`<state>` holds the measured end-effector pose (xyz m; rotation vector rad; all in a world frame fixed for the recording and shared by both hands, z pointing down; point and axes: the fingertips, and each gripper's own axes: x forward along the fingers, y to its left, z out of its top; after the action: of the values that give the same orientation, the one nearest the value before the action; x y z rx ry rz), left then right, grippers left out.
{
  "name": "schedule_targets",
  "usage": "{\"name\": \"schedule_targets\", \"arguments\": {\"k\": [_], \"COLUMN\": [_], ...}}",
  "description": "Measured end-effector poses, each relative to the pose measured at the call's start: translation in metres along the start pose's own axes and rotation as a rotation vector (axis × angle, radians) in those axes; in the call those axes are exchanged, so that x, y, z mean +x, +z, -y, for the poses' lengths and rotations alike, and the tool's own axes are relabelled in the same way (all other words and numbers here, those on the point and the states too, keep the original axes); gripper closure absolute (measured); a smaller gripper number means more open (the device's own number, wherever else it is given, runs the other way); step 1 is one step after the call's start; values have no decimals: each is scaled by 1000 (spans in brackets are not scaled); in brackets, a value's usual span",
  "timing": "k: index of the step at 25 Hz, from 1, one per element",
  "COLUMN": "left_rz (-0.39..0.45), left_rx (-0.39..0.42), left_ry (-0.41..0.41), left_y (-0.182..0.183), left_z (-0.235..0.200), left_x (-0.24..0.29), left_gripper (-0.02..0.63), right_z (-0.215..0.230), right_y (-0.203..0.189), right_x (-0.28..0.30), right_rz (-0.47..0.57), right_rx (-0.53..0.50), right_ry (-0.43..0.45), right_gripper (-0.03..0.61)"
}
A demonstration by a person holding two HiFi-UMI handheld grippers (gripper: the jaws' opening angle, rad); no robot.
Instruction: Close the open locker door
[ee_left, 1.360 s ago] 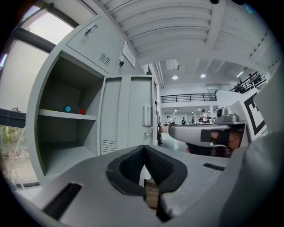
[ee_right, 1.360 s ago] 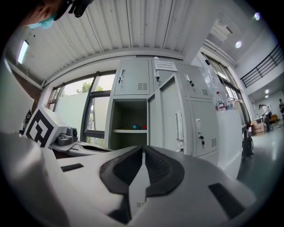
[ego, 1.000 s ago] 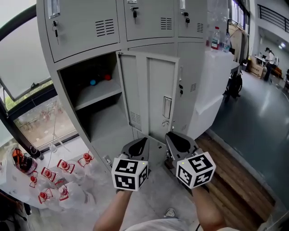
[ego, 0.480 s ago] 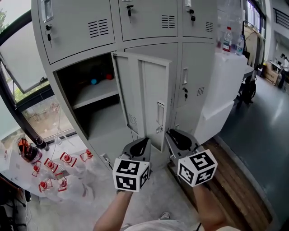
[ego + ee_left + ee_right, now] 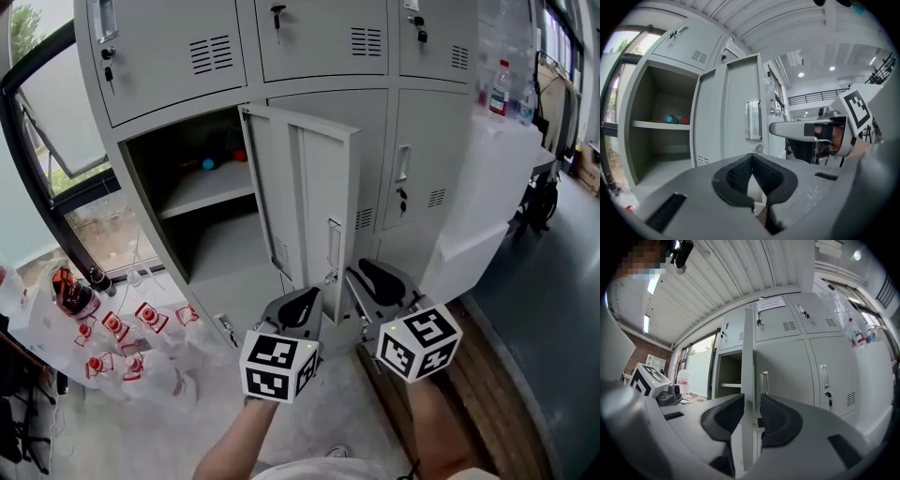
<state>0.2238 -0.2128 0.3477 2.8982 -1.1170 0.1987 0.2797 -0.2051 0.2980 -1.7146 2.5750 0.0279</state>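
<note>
**Open locker door** (image 5: 314, 197), swung out beside its bare compartment (image 5: 202, 234), free edge toward the viewer.

**Right gripper** (image 5: 752, 401): jaws apart, having just been opening. The door's edge stands in the gap, though whether a pad touches it cannot be confirmed.

**Left gripper** (image 5: 751, 157): jaws together on nothing, low before the door.

**Suggested technique:** bear a flat jaw side on the outer face near the handle (image 5: 334, 246), far from the hinge. Push steadily until the door seats flush.

**Writing:** a paper notice (image 5: 770, 301) on an upper locker, print too small to read. No brand visible.
</note>
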Motion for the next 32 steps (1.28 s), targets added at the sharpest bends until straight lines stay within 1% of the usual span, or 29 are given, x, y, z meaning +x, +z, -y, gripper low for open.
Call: {"name": "schedule_targets", "arguments": {"k": [8, 11, 18, 21, 23, 26, 32], "left_rz": [7, 7, 18, 16, 13, 10, -3], "left_rx": [-6, -7, -13, -16, -20, -31, -42], "left_ry": [50, 69, 133, 167, 189, 225, 299], "left_y": [0, -1, 1, 0, -1, -5, -11], "left_z": [-8, -11, -32, -42, -49, -61, -85], "left_x": [8, 8, -5, -13, -20, -31, -56], "left_gripper": [606, 606, 607, 606, 606, 606, 607], "right_z": [5, 0, -30, -43, -54, -72, -101], "right_y": [3, 4, 4, 5, 6, 6, 5], "right_x": [5, 5, 9, 11, 14, 19, 31], "right_rz": [14, 18, 6, 17, 23, 36, 57], "right_rx": [18, 7, -37, -59, -71, -65, -53], "right_ry": [102, 157, 313, 359, 393, 447, 518], "right_gripper": [482, 482, 478, 459, 459, 449, 449]}}
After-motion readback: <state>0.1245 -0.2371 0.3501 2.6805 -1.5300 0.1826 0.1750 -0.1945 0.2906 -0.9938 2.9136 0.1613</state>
